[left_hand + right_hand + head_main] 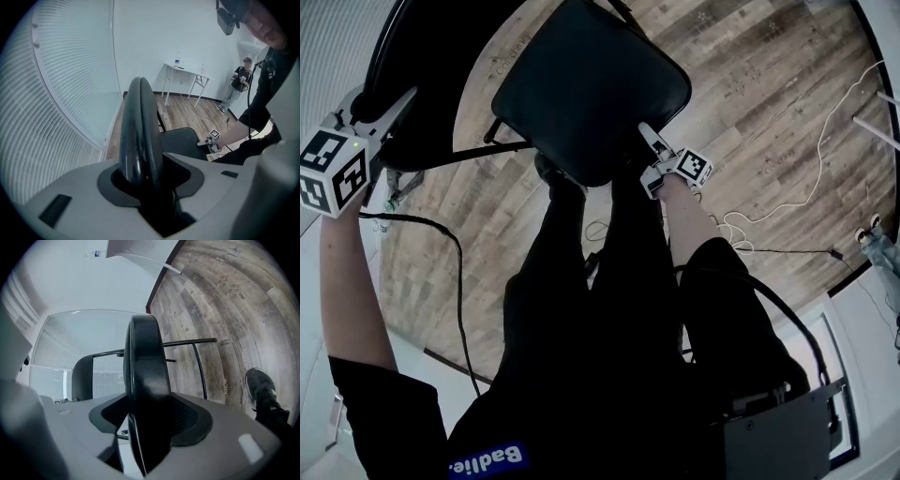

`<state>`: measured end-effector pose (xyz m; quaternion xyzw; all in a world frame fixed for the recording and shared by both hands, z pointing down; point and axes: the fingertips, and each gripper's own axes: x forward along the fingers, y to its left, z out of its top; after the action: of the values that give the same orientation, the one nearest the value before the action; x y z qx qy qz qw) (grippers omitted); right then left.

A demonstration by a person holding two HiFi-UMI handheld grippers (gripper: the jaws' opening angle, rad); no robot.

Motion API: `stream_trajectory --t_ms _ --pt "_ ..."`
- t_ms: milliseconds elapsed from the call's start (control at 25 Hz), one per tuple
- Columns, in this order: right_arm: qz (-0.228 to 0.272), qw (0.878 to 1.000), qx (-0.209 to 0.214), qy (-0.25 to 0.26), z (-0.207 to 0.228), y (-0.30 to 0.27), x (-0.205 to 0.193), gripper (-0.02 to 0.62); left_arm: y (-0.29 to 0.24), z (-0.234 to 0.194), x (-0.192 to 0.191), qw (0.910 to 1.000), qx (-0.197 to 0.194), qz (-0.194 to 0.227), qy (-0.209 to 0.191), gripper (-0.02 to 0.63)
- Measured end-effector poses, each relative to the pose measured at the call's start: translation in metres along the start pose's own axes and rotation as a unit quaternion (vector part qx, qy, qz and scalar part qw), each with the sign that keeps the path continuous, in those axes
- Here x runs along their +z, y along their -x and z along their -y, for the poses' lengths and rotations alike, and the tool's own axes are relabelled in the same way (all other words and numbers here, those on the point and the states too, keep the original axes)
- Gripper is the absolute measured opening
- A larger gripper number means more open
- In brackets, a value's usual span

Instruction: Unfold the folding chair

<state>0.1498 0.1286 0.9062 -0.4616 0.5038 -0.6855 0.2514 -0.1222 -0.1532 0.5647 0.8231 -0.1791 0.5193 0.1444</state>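
Head view, from the left: left gripper [390,114] clamped on the backrest [431,56] of the folding chair [572,112], its black seat [600,66] over the wood floor [750,112] at centre, right gripper [649,142] grasping the seat's right edge.

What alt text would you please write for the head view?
Seen from above, a person holds a black folding chair: the left gripper clamps its backrest, the right gripper its seat, over a wooden floor.
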Motion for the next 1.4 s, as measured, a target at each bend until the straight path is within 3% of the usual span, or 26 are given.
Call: stream_trajectory --t_ms 120,280,1400 --pt "0.003 1.000 0.012 -0.002 0.002 -0.002 0.000 0.240 -0.003 -0.003 -0.002 1.0000 -0.005 0.000 0.002 0.147" --pt "0.004 1.000 -0.010 0.001 0.017 0.000 0.000 0.242 -0.007 -0.008 -0.006 0.9999 -0.011 0.001 0.006 0.147" --pt "0.017 0.998 0.056 0.026 0.041 -0.003 -0.001 0.250 -0.026 -0.018 -0.026 0.9983 -0.047 0.008 0.034 0.153"
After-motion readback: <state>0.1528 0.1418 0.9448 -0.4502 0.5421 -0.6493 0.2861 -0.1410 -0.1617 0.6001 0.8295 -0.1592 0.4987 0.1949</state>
